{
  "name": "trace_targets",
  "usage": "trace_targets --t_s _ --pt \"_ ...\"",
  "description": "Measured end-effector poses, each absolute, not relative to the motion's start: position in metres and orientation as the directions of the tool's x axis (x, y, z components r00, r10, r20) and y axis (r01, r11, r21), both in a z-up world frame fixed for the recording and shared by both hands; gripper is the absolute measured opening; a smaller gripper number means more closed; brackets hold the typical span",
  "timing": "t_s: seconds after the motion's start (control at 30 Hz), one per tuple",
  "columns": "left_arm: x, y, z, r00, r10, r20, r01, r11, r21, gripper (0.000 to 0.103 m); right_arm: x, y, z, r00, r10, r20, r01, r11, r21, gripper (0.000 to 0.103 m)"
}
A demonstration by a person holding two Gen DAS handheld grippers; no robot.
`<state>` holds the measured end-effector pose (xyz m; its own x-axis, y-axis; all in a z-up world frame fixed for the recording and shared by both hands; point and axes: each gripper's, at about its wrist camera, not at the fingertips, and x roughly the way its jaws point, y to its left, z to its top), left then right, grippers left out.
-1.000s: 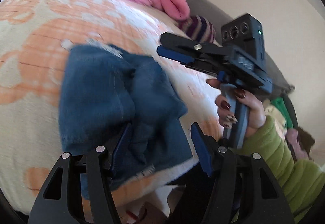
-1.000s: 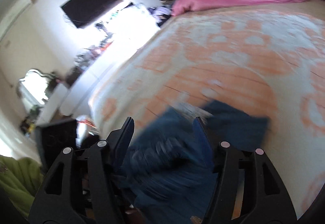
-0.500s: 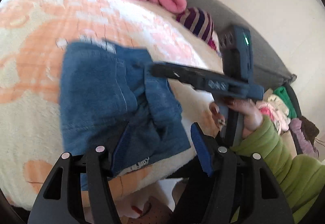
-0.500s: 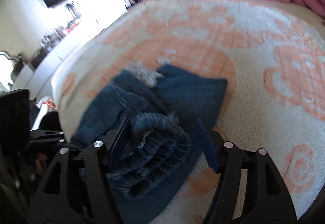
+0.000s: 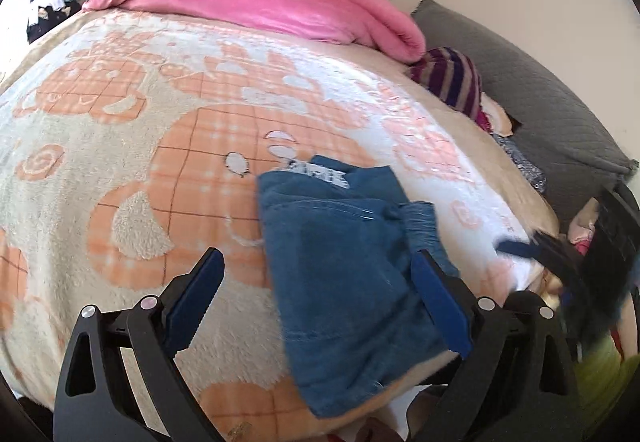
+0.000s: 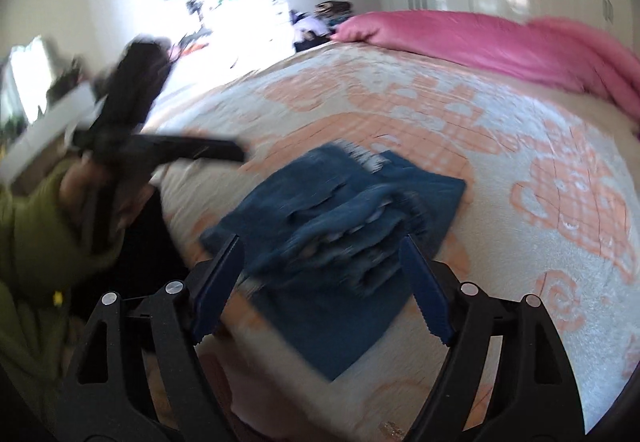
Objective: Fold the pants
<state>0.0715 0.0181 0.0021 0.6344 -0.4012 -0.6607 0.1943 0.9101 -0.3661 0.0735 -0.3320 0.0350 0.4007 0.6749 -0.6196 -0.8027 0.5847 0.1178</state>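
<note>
The pants [image 5: 352, 282] now lie as a compact blue bundle near the bed's [image 5: 120, 145] front edge, and neither tool is on them. Half a second ago the right tool stretched across the denim and the left tool hovered close over its near end; both have since pulled away, and the cloth has stayed where it was put. To my eye that means the last fold has just been laid down and released, so the job looks close to done, though the layers are not tidy.

In the left wrist view the pants fill the lower middle of the frame, a pale waistband label at their far end, the near end drooping toward the bed's edge. The left tool [image 5: 316, 306] stands wide, holding nothing; its right finger overlaps the bundle's right side in the picture, but I cannot tell whether it touches. The right tool [image 5: 540, 246] shows as a dark blur at right centre, apart from the cloth.

In the right wrist view the bundle sits at centre, with bunched ridges of denim on top nearest the camera. The right tool [image 6: 320, 290] is also wide and empty, its fingers framing the near part of the pants. The left tool [image 6: 208, 147], blurred, is at left centre, off the cloth's left corner.
</note>
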Motion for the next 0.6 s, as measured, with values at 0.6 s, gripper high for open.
trace_targets --t_s 0.6 --pt "0.124 -0.020 -0.028 0.523 -0.436 -0.732 0.263 0.900 -0.348 0.088 0.049 -0.238 0.000 0.334 0.583 -0.740 -0.919 0.374 -0.120 0.036"
